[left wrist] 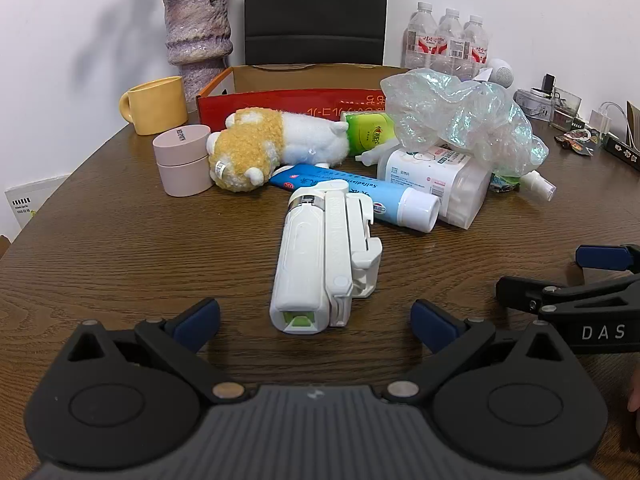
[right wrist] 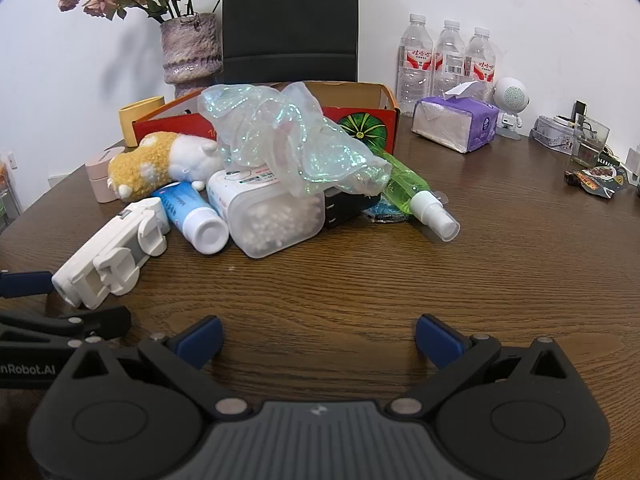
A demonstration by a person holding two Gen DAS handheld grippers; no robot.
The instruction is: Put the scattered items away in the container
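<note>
Inspector: What was the state of the two grippers?

Technician: The left gripper [left wrist: 316, 322] stood with its blue pads spread wide and held nothing. It sat low over the wooden table [left wrist: 120, 240], with the near end of the white folding device [left wrist: 324, 256] lying between the fingertips, not touched by either. The right gripper [right wrist: 318, 336] was likewise spread apart and empty, over bare tabletop.

Inspector: Where was the container?

Technician: The red cardboard box [left wrist: 288, 100] stood at the far side of the table, in front of a black chair back [left wrist: 316, 12]. Its inside could not be seen.

Inspector: And the scattered items?

Technician: They lay in a heap just before the box: a plush toy [left wrist: 256, 148] on its side, a blue tube [left wrist: 360, 196] with a white cap, a clear tub of cotton swabs [right wrist: 272, 216], a green spray bottle [right wrist: 412, 192], and a crumpled iridescent bag [right wrist: 288, 140] draped over the tub. A pink round case [left wrist: 184, 160] stood beside the plush toy.
</note>
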